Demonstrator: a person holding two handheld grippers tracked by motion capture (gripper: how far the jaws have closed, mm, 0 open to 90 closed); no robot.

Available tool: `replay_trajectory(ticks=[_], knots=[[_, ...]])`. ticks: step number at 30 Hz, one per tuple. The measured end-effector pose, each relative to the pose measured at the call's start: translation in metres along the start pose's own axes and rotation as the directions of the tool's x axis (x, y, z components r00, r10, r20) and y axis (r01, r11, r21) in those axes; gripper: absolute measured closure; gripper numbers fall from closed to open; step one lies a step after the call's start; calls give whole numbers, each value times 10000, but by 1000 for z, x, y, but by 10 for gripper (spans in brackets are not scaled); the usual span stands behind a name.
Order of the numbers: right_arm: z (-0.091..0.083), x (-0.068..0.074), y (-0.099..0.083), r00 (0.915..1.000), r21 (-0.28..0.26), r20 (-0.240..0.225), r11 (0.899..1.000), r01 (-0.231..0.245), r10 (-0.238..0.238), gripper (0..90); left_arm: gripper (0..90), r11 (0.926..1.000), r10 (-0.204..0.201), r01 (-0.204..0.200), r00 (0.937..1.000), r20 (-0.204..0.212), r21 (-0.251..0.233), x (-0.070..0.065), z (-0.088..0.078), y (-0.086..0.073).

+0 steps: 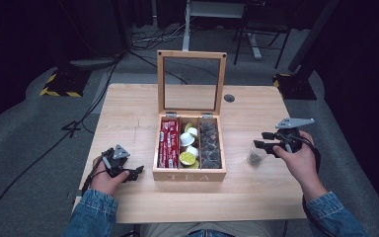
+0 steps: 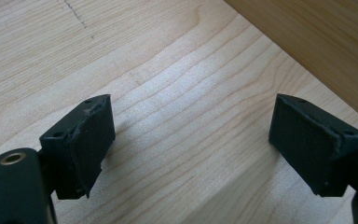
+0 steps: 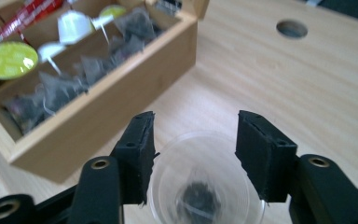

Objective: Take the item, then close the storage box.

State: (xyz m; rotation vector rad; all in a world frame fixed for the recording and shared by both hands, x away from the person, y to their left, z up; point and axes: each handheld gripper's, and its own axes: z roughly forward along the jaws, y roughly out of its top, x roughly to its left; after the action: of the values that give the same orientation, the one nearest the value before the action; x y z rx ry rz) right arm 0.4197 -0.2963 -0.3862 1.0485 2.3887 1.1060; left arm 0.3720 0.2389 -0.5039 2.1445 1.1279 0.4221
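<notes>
My left hand (image 1: 103, 178) rests on the table's (image 1: 128, 113) near left corner, with my left gripper (image 1: 134, 174) lying level and pointing right at the front wall of the wooden tea box (image 1: 189, 175). Its jaws stand wide apart over bare wood, with nothing between them.

The box sits mid-table, glass lid (image 1: 192, 81) propped upright – red packets (image 1: 169, 143) in the left compartment, capsules (image 1: 188, 148) in the middle, dark tea bags (image 1: 209, 143) on the right.

Right of the box, well apart from it, a clear plastic cup (image 1: 254, 156) stands upright, mouth up, with a dark tea bag (image 3: 199, 200) at its bottom.

My right hand (image 1: 298, 160) comes in from the right edge and holds my right gripper (image 1: 257, 145) tipped down over the cup – pointing left. Its jaws are parted above the rim (image 3: 205, 140) and grip nothing.
</notes>
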Motion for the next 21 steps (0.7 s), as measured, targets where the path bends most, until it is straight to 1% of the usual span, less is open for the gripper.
replay_trajectory(ticks=[3,5,6,7,13,17,21], knots=[[-1,2,10,10000,-468,87,9989,44,-40,431,147,10000,-39,39,10000,7,-7,0,0,0],[-2,4,16,10000,-699,5,9976,32,-31,424,147,10000,-10,10,10000,-10,-4,0,0,0],[-2,4,16,10000,-699,5,9976,32,-31,424,147,10000,-10,10,10000,-10,-4,0,0,0],[-4,7,24,10000,-985,-47,9951,76,-81,411,147,10000,-4,4,10000,-14,16,0,0,1],[-7,9,48,9995,-1593,-175,9870,230,-261,383,147,10000,-31,31,10000,-13,14,0,0,0],[-4,10,64,9990,-1821,-330,9830,226,-291,378,147,10000,-38,38,10000,-36,-12,0,0,0],[1,10,79,9985,-1910,-324,9809,379,-449,375,147,10000,-38,38,10000,-23,1,0,0,0]])
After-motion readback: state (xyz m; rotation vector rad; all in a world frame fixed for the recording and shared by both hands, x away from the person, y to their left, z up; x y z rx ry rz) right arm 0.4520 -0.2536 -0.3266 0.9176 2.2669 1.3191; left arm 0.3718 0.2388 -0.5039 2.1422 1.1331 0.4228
